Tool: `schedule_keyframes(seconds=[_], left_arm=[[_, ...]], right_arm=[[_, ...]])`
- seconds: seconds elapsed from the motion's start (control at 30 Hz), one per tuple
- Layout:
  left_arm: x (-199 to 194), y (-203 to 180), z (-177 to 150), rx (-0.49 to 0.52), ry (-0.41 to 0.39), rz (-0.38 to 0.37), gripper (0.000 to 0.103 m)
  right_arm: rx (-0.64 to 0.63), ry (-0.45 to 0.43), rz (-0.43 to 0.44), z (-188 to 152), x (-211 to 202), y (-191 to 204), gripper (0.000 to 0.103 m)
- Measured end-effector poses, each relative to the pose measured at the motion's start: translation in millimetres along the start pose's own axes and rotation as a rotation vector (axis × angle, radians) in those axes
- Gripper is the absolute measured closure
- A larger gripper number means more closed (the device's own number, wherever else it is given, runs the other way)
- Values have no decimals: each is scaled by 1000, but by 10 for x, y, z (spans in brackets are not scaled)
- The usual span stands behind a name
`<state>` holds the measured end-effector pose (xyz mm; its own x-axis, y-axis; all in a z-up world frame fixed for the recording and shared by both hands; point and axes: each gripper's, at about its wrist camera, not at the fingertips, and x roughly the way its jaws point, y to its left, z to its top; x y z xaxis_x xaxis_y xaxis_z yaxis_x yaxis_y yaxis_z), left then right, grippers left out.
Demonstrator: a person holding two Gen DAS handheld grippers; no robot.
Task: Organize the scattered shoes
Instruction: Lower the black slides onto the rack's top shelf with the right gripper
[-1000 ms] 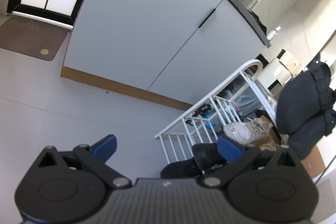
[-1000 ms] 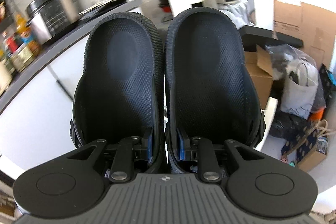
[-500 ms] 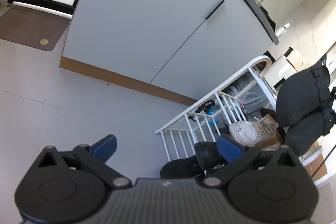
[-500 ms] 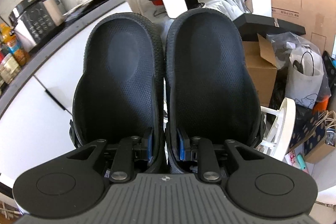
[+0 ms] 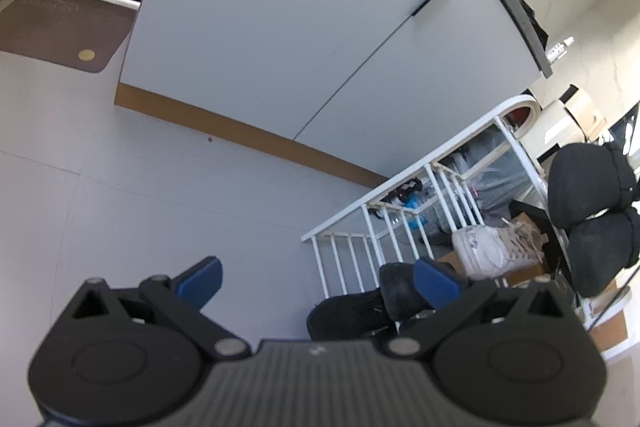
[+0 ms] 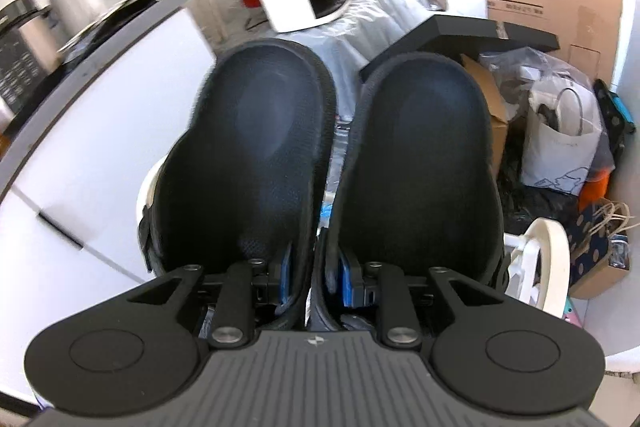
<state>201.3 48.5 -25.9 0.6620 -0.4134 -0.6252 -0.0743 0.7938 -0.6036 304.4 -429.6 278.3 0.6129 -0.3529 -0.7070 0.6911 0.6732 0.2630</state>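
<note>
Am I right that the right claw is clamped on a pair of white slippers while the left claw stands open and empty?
Not quite: the slippers are black, not white, as the right wrist view shows, with the right claw pinching their two inner walls together. The rest holds: the left claw stands open with nothing between its fingers.

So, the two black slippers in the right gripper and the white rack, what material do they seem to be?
Black slippers: probably soft foam or rubber lined with knitted mesh; the insoles show a fine woven texture and a matte look. White rack: likely painted metal or wood; thin, smooth, evenly white bars with a slight sheen. The pictures do not settle which.
</note>
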Motion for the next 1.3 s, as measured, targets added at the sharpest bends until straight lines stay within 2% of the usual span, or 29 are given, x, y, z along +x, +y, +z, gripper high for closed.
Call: schedule_keyframes(seconds=[0.07,0.17,0.33,0.5,0.57,0.6,0.63,0.67,0.73,0.8,0.87,0.93,1.0,1.3], left_arm=[[-6,-6,6,4,-5,6,0],[-18,-20,5,37,-20,55,0],[-30,5,7,31,-6,48,0],[-15,22,15,32,-6,75,0],[3,37,17,27,-1,86,0],[32,55,20,21,9,97,0],[41,58,21,19,11,97,0],[58,62,22,15,19,94,0],[73,61,20,9,28,85,0],[76,62,17,9,30,85,0],[80,63,13,10,32,85,0],[75,67,10,9,33,86,0],[66,66,8,8,33,86,0],[7,49,-41,19,51,73,0]], right_arm=[[4,-1,-13,25,56,-28,76],[3,6,-32,79,157,-64,76],[-37,2,-66,137,289,-90,76],[-68,31,-97,224,430,-141,74],[-92,51,-124,244,530,-161,70],[-96,55,-127,250,577,-177,63],[-91,54,-118,252,614,-198,56],[-77,53,-105,260,645,-227,55],[-37,56,-79,288,692,-291,43],[-13,59,-73,317,711,-317,37],[4,39,-36,341,674,-306,31],[10,8,-6,366,601,-276,21],[24,-22,11,394,492,-246,16],[51,-7,22,363,134,-330,14]])
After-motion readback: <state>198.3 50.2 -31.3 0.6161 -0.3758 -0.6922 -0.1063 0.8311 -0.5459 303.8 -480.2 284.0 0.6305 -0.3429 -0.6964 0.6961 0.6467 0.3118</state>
